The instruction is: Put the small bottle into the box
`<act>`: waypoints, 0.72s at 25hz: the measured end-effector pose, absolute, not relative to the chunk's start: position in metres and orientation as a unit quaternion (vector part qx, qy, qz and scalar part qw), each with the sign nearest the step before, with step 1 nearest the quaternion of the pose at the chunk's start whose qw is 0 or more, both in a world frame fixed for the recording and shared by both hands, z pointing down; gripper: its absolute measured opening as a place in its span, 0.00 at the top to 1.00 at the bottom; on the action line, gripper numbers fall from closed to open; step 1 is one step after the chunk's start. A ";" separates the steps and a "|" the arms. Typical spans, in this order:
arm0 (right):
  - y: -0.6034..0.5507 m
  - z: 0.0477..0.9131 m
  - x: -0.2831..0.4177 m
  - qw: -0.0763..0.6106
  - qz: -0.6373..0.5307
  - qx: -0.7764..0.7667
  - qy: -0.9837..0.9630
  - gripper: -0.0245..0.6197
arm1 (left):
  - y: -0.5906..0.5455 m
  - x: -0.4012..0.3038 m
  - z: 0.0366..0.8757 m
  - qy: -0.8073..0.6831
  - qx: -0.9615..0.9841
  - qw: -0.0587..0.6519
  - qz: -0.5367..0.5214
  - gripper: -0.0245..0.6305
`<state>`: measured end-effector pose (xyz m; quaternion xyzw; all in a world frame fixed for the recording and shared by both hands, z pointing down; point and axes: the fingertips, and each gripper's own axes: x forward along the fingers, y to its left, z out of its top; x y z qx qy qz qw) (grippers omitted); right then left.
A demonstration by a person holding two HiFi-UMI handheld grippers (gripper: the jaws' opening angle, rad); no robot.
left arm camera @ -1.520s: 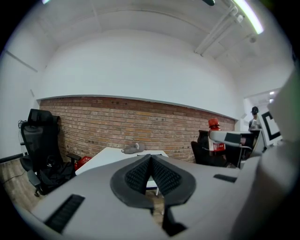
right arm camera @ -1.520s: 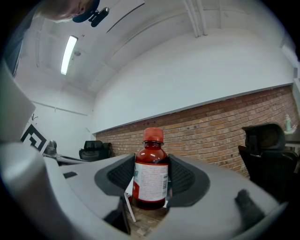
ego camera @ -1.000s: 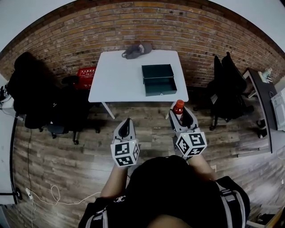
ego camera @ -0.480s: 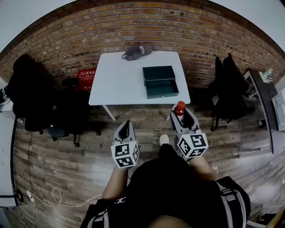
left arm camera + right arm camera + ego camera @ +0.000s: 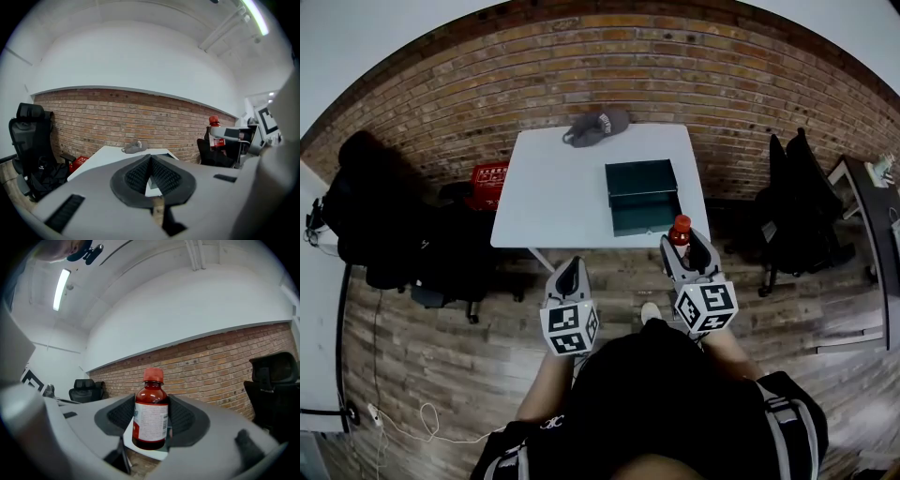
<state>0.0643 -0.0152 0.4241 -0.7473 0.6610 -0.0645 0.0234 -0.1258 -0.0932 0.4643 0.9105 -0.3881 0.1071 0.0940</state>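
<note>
Carrying the small bottle [image 5: 151,414] upright, clamped in the right gripper [image 5: 686,248] short of the box [image 5: 643,195], risks a slip if that hold loosens; the left gripper [image 5: 570,275] hangs closed, empty.

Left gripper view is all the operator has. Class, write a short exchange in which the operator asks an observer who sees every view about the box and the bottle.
Operator: Is the box open?
Observer: Yes. The head view shows the box lying open on the table.
Operator: Is the bottle gripped squarely?
Observer: The right gripper view shows the right gripper with its jaws shut on the body of the bottle, which stands upright.
</note>
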 end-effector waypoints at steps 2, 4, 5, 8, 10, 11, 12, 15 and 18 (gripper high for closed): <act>-0.028 0.426 0.081 0.023 -0.063 -0.747 0.661 0.63 | -0.105 -0.112 0.462 -0.392 0.910 0.082 0.109 0.95; -0.041 0.430 0.096 0.022 -0.065 -0.747 0.661 0.63 | -0.116 -0.101 0.462 -0.396 0.908 0.078 0.112 0.95; -0.048 0.432 0.101 0.020 -0.065 -0.746 0.662 0.63 | -0.122 -0.096 0.463 -0.399 0.907 0.079 0.114 0.95; -0.066 0.435 0.114 0.013 -0.066 -0.738 0.671 0.63 | -0.138 -0.082 0.467 -0.405 0.902 0.087 0.119 0.95; -0.077 0.436 0.120 0.005 -0.064 -0.732 0.678 0.63 | -0.147 -0.071 0.468 -0.407 0.901 0.092 0.122 0.95; -0.082 0.436 0.123 0.002 -0.064 -0.729 0.681 0.63 | -0.151 -0.066 0.468 -0.408 0.900 0.093 0.123 0.95; -0.087 0.436 0.127 0.000 -0.064 -0.726 0.685 0.63 | -0.155 -0.060 0.468 -0.408 0.900 0.092 0.125 0.95; -0.101 0.440 0.138 -0.003 -0.069 -0.719 0.692 0.63 | -0.164 -0.046 0.471 -0.410 0.898 0.094 0.131 0.95; -0.112 0.444 0.149 -0.005 -0.075 -0.713 0.698 0.63 | -0.174 -0.034 0.477 -0.414 0.894 0.100 0.139 0.95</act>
